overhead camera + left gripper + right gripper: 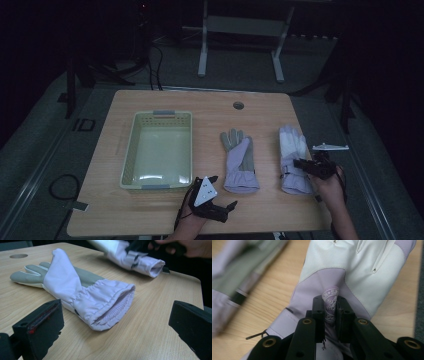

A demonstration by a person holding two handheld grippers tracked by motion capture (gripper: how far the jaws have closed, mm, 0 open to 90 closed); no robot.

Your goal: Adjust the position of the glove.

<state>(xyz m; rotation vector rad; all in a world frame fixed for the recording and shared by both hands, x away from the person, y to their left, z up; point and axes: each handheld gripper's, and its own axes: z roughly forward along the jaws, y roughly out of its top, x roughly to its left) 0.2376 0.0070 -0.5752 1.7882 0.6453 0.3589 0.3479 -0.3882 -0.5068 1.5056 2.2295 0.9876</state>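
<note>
Your right gripper (pixel 329 312) pinches the right glove (pixel 294 157) near the table's right edge (pixel 320 200); your left gripper (pixel 220 197) gapes beside the left glove (pixel 240 162), basket (pixel 131 155) farther left.

basket (pixel 131 150): pale, left on table | table (pixel 210 107): wooden, round hole (pixel 238 105) at far edge

Two gloves lie on the table (pixel 150 210): one glove (pixel 240 160) in the middle and another glove (pixel 292 157) to its right. One basket (pixel 129 165) stands at the left. Two grippers are in hand, a left gripper (pixel 222 192) and a right gripper (pixel 299 164). The table has one round hole (pixel 238 105).
</note>
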